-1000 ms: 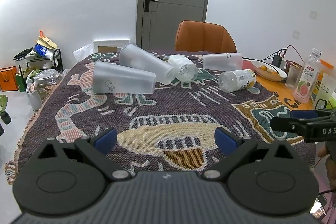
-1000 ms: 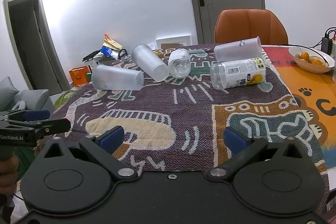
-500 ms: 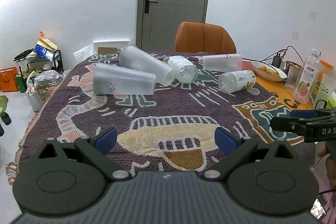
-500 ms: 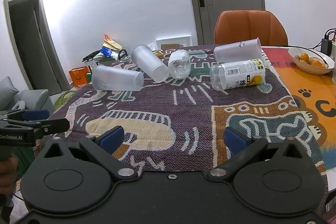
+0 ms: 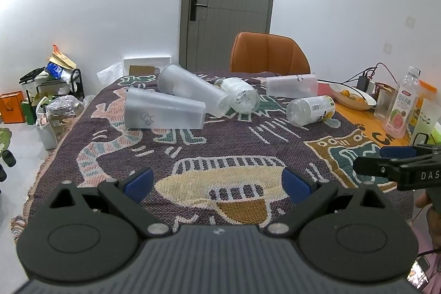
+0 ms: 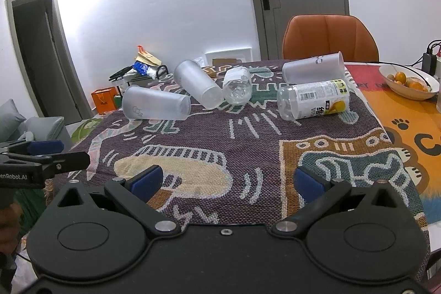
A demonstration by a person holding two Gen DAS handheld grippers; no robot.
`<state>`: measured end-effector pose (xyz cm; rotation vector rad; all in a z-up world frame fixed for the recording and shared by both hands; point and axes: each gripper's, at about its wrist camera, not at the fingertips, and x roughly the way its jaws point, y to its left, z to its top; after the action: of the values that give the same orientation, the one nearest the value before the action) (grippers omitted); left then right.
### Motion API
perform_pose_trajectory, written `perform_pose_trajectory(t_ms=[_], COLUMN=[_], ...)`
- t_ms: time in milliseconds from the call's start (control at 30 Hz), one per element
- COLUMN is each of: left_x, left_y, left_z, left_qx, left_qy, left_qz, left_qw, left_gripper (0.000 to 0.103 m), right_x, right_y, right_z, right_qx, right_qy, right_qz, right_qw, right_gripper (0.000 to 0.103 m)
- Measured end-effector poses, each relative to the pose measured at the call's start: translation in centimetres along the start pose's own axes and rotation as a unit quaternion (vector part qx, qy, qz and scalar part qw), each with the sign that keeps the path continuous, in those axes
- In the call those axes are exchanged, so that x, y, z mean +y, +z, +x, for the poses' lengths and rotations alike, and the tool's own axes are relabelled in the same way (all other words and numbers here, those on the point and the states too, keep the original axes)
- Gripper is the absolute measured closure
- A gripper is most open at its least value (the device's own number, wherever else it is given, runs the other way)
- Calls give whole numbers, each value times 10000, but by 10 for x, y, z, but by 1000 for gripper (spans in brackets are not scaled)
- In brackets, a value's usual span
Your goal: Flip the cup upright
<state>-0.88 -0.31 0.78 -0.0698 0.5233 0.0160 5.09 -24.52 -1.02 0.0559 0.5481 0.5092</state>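
Three frosted plastic cups lie on their sides on the patterned cloth at the table's far half: one at the left (image 5: 162, 112) (image 6: 155, 106), one behind it leaning diagonally (image 5: 193, 92) (image 6: 197, 84), and one at the back right (image 5: 292, 84) (image 6: 312, 68). Two clear bottles lie among them, one in the middle (image 5: 241, 98) (image 6: 237, 88) and one with a yellow label (image 5: 310, 109) (image 6: 312, 98). My left gripper (image 5: 217, 183) is open and empty over the near cloth. My right gripper (image 6: 227, 182) is open and empty, also near the front edge.
An orange chair (image 5: 270, 53) stands behind the table. A bowl of oranges (image 5: 352, 97), a glass and a pink-label bottle (image 5: 401, 106) stand on the orange mat at the right. The patterned cloth (image 5: 234, 145) covers most of the table. Bags and clutter (image 5: 46, 90) lie on the floor at the left.
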Motion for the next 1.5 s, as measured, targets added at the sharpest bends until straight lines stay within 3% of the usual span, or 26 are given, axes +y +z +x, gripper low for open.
perform_pose_trajectory(t_ms=[600, 1033, 1500], left_x=[-2, 1, -4], left_y=[5, 25, 66], left_z=[16, 69, 122], left_qx=[21, 126, 163], left_qy=[-84, -311, -545], left_qz=[80, 180, 191], left_qw=[9999, 9993, 9982], left_gripper=[5, 5, 5], right_x=[10, -10, -45], right_y=[4, 15, 43], right_z=[1, 37, 69], right_qx=[-22, 91, -131], right_qy=[-2, -259, -296], right_qz=[-250, 61, 482], right_qw=[9997, 9996, 9983], right_gripper=[0, 0, 0])
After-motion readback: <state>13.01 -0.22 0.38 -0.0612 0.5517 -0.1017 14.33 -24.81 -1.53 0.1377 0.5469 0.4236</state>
